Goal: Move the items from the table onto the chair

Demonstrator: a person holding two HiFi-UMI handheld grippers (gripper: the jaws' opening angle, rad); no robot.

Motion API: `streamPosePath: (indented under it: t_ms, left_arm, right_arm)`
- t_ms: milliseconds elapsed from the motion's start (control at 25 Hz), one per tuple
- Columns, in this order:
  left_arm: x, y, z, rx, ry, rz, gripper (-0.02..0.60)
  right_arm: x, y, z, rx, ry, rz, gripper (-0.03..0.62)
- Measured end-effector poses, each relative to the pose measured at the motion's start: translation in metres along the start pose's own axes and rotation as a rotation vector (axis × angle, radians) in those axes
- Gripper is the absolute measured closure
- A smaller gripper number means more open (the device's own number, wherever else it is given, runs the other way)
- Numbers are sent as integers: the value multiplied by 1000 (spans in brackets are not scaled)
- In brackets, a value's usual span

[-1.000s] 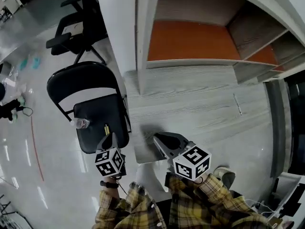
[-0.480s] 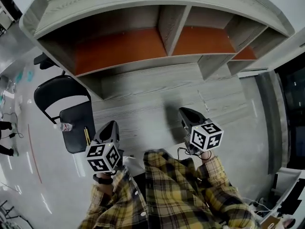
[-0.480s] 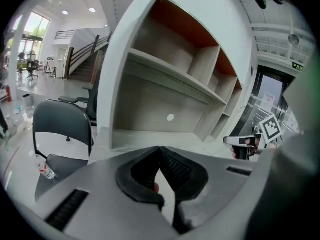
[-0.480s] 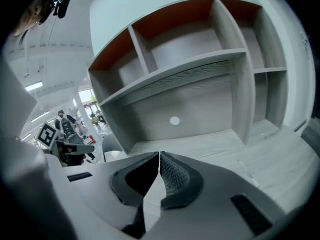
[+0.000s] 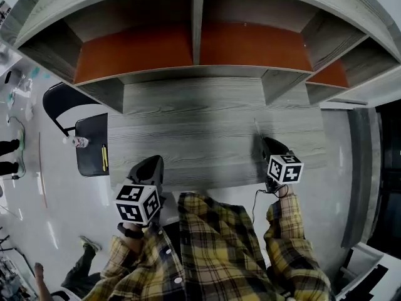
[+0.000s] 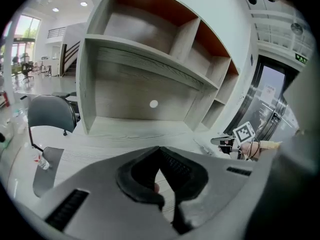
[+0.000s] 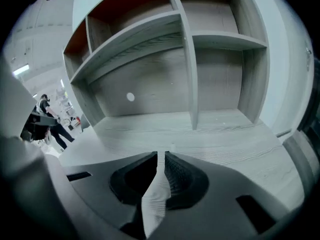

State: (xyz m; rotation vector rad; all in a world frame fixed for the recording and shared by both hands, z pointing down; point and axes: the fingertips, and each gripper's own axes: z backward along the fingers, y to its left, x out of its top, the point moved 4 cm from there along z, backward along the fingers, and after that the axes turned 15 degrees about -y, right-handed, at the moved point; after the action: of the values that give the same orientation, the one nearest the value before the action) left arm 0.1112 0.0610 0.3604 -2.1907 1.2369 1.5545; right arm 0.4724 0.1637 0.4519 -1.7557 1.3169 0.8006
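A thin pale stick point(image 5: 255, 126) lies on the grey wooden table point(image 5: 200, 137), right of centre. My right gripper point(image 5: 264, 140) has its jaws together, tips at the stick's near end. In the right gripper view the stick's end point(image 7: 172, 147) shows just beyond my right gripper point(image 7: 161, 154); I cannot tell whether they touch. My left gripper point(image 5: 152, 162) hangs over the table's front left, shut and holding nothing point(image 6: 160, 149). The black folding chair point(image 5: 84, 158) stands left of the table. A clear bottle point(image 5: 79, 142) and a yellow pen point(image 5: 104, 157) lie on its seat.
A hutch with orange-backed shelves point(image 5: 194, 46) stands along the table's back edge. A person's leg point(image 5: 84, 265) shows on the shiny floor at the lower left, and more people point(image 7: 50, 124) stand far off. A dark doorway point(image 5: 385, 168) is at the right.
The view has swung from the chair to the table. Both grippers moved away from the chair. The right one travelled right, up to the stick.
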Motion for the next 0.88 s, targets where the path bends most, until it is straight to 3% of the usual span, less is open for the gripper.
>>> streamPosePath:
  t_ms: [120, 440, 720, 880]
  left_arm:
    - [-4, -6, 1, 26, 19, -6, 577]
    - [-11, -14, 3, 80, 39, -19, 577]
    - [-15, -17, 7, 99, 34, -9, 577]
    - [-17, -17, 12, 104, 22, -4, 577]
  right_arm:
    - [-18, -20, -11, 4, 49, 9, 498]
    - [-54, -39, -31, 22, 138, 35, 497]
    - [-58, -39, -33, -21, 135, 144, 526]
    - [-58, -41, -33, -21, 162, 98, 530]
